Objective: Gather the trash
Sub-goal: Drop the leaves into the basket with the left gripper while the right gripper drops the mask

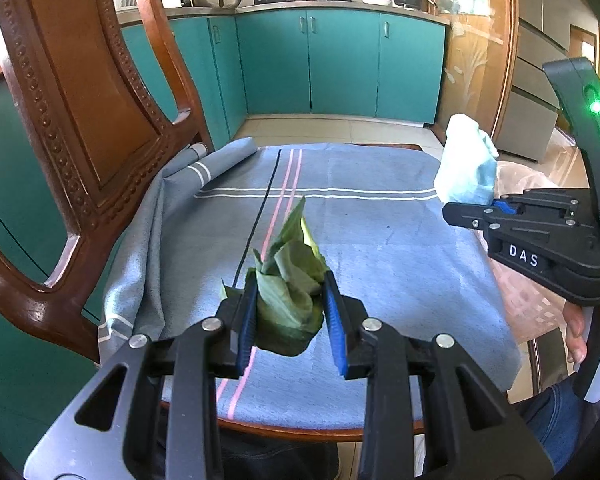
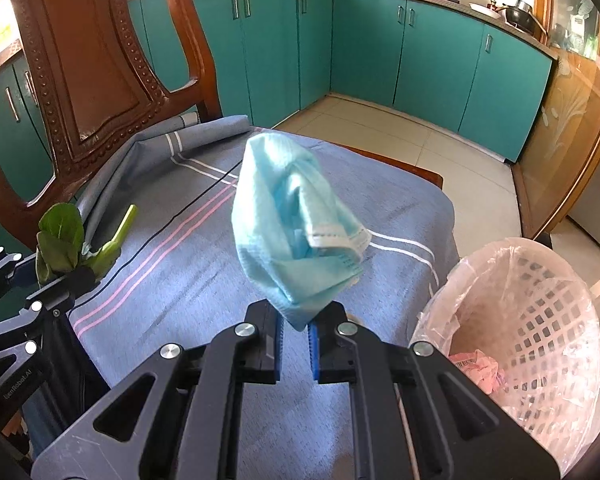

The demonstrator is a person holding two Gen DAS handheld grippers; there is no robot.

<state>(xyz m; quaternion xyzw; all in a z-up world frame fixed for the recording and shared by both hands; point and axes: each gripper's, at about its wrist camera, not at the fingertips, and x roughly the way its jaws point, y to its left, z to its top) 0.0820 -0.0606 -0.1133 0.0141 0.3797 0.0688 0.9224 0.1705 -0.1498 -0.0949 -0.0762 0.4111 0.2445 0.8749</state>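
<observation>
My left gripper (image 1: pixel 291 312) is shut on a crumpled green leaf (image 1: pixel 290 280) and holds it above the blue cloth (image 1: pixel 380 248) on the chair seat. The leaf also shows at the left of the right wrist view (image 2: pixel 62 236). My right gripper (image 2: pixel 296 332) is shut on a light blue face mask (image 2: pixel 292 224), held up above the cloth; the mask also shows at the right of the left wrist view (image 1: pixel 466 164). A white mesh waste basket (image 2: pixel 540 320) lined with a clear bag stands to the right of the chair, with pink paper inside.
The wooden chair back (image 1: pixel 72 120) rises at the left. Teal kitchen cabinets (image 1: pixel 340 60) line the far wall, with pots on the counter. Tiled floor (image 2: pixel 420 136) lies beyond the seat. A person's hand (image 1: pixel 580 332) holds the right gripper.
</observation>
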